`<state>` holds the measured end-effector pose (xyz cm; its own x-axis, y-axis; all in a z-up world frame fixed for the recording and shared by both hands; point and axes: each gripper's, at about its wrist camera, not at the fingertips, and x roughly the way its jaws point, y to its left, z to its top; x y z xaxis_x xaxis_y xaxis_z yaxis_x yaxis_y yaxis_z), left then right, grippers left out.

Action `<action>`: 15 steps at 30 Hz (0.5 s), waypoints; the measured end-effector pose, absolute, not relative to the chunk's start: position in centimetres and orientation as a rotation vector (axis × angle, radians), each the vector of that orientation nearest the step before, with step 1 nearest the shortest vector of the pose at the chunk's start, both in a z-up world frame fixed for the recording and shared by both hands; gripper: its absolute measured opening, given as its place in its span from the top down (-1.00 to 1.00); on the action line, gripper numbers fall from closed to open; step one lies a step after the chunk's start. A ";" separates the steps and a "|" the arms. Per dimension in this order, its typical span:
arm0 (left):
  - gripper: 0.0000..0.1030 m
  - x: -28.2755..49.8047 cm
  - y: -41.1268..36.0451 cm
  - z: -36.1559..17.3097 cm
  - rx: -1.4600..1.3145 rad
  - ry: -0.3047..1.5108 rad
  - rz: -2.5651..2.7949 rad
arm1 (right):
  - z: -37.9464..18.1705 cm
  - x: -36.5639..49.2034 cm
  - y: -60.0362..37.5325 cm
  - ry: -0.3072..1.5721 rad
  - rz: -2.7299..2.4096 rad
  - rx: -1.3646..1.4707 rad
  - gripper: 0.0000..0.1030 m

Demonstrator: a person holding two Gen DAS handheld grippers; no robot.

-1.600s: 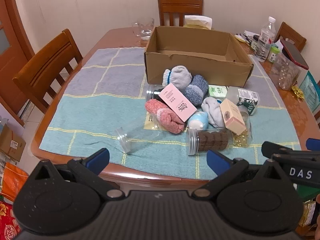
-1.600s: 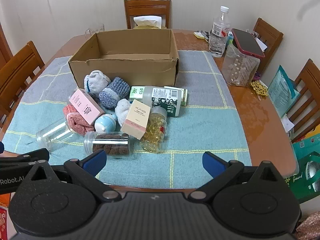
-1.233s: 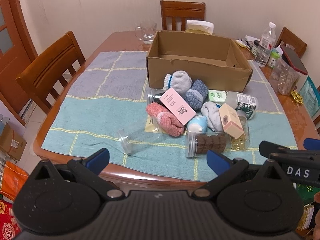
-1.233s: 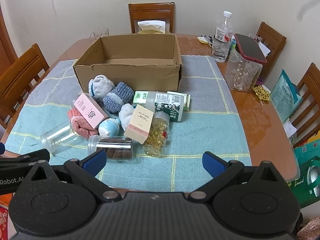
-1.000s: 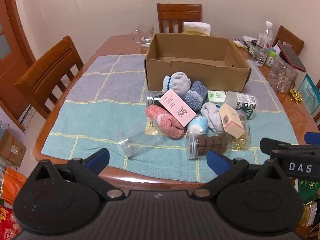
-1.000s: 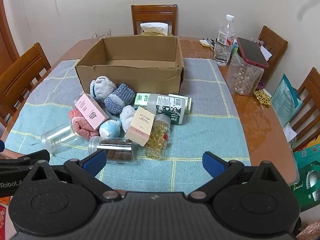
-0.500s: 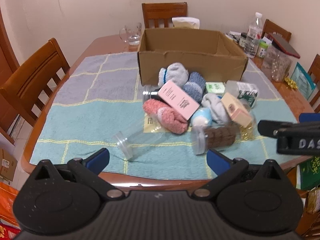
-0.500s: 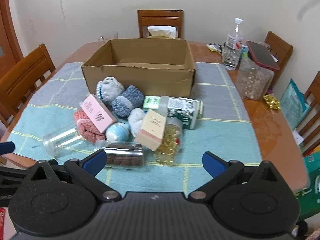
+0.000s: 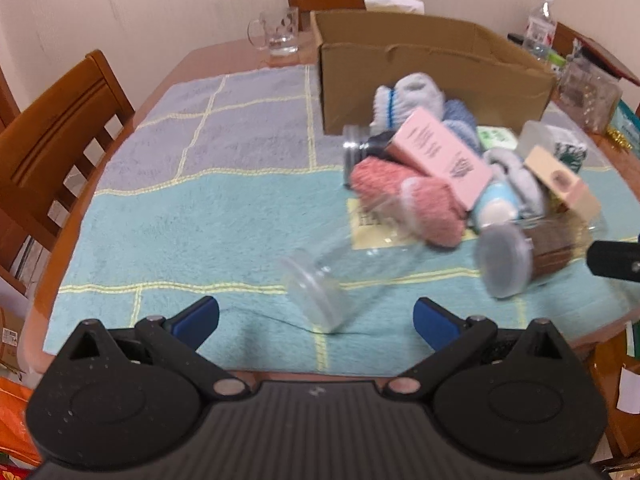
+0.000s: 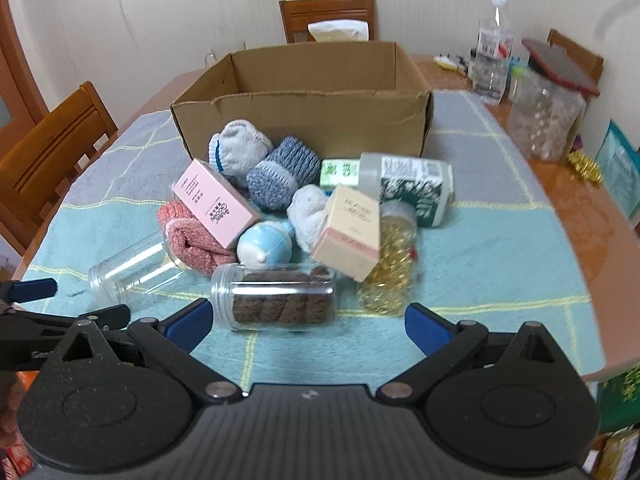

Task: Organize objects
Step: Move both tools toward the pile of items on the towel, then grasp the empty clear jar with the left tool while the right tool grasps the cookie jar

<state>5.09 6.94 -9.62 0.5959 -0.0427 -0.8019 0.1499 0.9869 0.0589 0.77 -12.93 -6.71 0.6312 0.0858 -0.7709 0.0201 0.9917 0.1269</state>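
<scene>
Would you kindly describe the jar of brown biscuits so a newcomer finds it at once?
Start at the cardboard box; a pile lies before it. At the pile's near edge lies the biscuit jar, on its side. Unlike the empty clear jar beside it, it holds dark brown rounds.

Pink box [image 10: 216,201], blue-knit sock [image 10: 283,173], teal-and-grey checked cloth [image 10: 480,256].

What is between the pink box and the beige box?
In the right wrist view, a light blue round bottle and a white rolled sock lie between the pink box and beige box.

Socks, jars [image 10: 276,298] and cartons heaped before open cardboard box [image 10: 304,108]
</scene>
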 end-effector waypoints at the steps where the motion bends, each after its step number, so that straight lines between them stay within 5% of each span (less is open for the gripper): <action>1: -0.99 5.4 7.2 -9.9 0.125 0.931 -0.120 | -7.0 1.0 -12.8 0.890 0.035 0.137 -1.00; 15: -0.99 7.1 10.6 -11.6 0.134 0.969 -0.177 | -9.0 3.0 -9.8 0.934 0.011 0.145 -1.00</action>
<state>7.14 10.65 -11.59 0.5537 -0.0894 -0.8279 0.2089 0.9773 0.0341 3.03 -9.80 -8.97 0.5952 0.0724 -0.8003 0.0535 0.9902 0.1294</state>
